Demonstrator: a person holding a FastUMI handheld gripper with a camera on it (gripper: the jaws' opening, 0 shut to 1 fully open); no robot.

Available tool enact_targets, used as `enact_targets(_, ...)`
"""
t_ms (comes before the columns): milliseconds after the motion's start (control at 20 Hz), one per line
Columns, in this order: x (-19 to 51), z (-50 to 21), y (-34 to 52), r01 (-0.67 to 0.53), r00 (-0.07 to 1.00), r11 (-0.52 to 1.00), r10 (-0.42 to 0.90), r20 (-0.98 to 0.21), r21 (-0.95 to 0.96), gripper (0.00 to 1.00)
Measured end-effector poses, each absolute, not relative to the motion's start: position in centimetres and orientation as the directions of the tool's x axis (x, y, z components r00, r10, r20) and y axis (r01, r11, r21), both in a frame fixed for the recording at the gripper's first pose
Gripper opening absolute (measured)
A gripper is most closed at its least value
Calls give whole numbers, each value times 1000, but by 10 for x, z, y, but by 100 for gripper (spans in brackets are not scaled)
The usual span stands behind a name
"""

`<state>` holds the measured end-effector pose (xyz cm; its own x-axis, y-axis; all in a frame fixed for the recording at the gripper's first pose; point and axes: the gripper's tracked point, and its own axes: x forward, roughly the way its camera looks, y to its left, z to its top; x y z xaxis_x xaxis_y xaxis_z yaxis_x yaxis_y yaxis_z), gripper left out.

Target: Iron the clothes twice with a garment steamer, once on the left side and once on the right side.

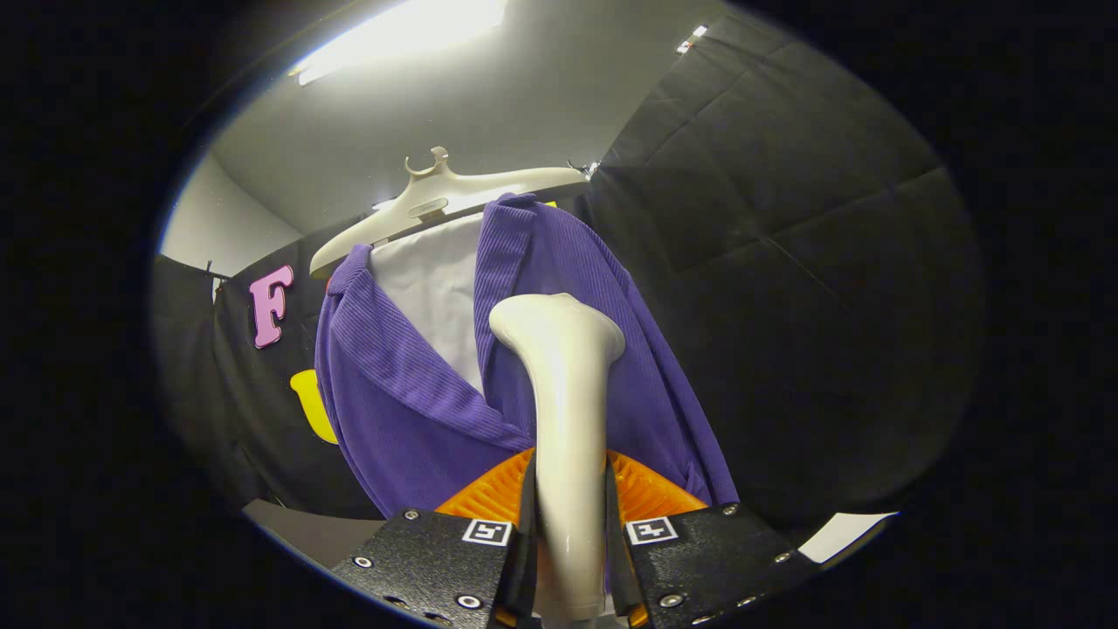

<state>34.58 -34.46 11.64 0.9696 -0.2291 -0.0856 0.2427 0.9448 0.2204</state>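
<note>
A purple ribbed jacket (410, 411) over a white lining hangs on a cream hanger (437, 196) ahead of me. A cream garment steamer (563, 393) stands up between my fingers, its handle pressed from both sides. My gripper (569, 533) is shut on the steamer's handle. The steamer's flared head sits against the jacket's right front panel, just right of the open collar and roughly at chest height. Whether the head touches the cloth I cannot tell.
Black cloth walls close in behind and to the right of the jacket. A bright ceiling light (402, 39) glares overhead. A pale surface edge (301, 528) shows low beside the fingers.
</note>
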Motion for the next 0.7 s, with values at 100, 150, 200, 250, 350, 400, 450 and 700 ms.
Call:
enact_targets(100,335,105,-346,252,967,943,-234,-105,218,33)
enact_targets(150,330,100,-346,256,965,942,-235,-115,218,33)
enact_targets(200,325,94,-346,261,963,940,-238,-126,218,33)
enact_targets(250,321,86,-346,267,961,939,-242,-137,216,33)
enact_targets(350,313,72,-347,282,955,934,-251,-160,219,33)
enact_targets(400,308,63,-348,290,951,932,-255,-174,219,33)
enact_targets(450,303,55,-350,298,947,929,-259,-190,218,33)
enact_targets(700,288,24,-344,317,931,928,-266,-249,194,33)
